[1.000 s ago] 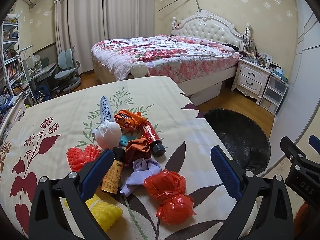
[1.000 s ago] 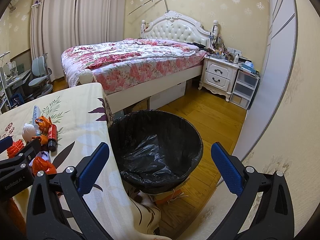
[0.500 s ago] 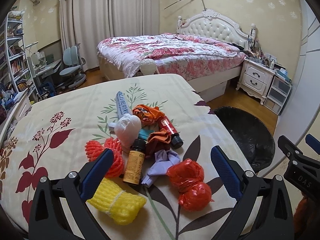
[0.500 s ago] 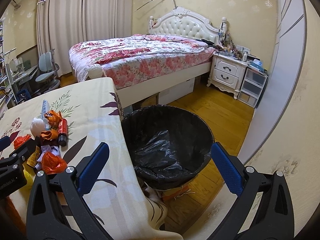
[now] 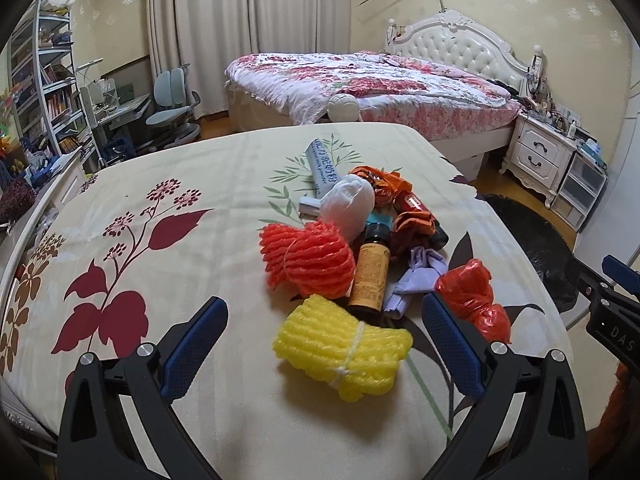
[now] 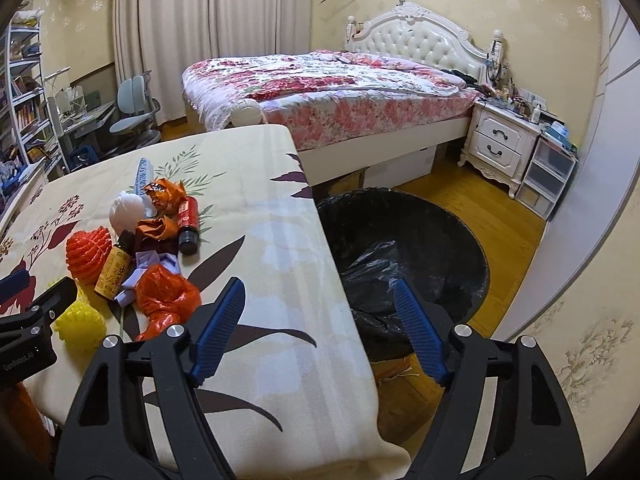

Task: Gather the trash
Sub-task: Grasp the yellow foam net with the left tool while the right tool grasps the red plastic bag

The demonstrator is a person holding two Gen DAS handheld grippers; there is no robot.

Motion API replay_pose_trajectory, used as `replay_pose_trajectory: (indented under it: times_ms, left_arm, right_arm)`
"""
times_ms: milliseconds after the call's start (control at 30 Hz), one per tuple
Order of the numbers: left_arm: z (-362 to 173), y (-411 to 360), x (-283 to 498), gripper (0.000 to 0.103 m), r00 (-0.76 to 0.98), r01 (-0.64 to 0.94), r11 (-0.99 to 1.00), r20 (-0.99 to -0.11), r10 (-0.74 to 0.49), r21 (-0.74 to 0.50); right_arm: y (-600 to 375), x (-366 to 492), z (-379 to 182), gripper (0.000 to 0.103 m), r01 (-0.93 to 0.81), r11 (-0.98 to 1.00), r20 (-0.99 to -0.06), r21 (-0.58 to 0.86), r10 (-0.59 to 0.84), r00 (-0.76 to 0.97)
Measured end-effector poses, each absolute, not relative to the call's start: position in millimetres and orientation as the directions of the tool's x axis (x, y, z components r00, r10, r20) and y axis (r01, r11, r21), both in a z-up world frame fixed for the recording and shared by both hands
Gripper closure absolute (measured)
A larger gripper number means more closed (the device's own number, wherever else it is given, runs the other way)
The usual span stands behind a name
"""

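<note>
Over on the left, the left gripper point(image 5: 322, 338) hangs low over the table point(image 5: 168, 248) with its jaws spread wide and nothing between them, and the yellow foam net point(image 5: 344, 346) lies on the cloth right in that gap, the nearest piece of the pile. It looks feather-light and squashy, tied at the waist with a thin band, so a pinch across that banded middle should bite well; I'd expect it to compress, not slip. Just behind it sits the orange foam net point(image 5: 310, 258), equally soft, touching the brown bottle point(image 5: 370, 276), which is the rigid, rollable one, best taken across its body. The red plastic bag point(image 5: 474, 298) by the right finger is crinkly and thin. Moving right, the right gripper point(image 6: 320, 326) is also open and empty, poised over the table edge beside the black-lined bin point(image 6: 404, 240) on the floor.
</note>
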State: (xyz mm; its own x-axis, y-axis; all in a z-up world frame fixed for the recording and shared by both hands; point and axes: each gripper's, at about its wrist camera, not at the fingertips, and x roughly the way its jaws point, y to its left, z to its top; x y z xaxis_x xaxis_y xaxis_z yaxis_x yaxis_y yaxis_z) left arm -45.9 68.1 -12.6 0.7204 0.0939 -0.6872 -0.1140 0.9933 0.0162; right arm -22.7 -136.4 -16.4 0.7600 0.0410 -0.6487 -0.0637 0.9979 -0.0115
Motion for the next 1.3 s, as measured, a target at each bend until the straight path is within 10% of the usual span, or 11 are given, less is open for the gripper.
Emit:
replay_pose_trajectory:
  times_ms: [900, 1300]
  left_arm:
    - [-39, 61, -50, 0.008, 0.675, -0.035, 0.999, -0.738, 0.028, 0.005]
    - [-43, 76, -59, 0.045, 0.666, -0.015, 0.999, -0.746, -0.013, -0.030]
  right_arm:
    - [-116, -30, -28, 0.028, -0.143, 0.990, -0.683, 0.006, 0.108, 0.722]
    - [-94, -34, -31, 0.028, -0.214, 0.977, -0.693, 0.024, 0.170, 0.700]
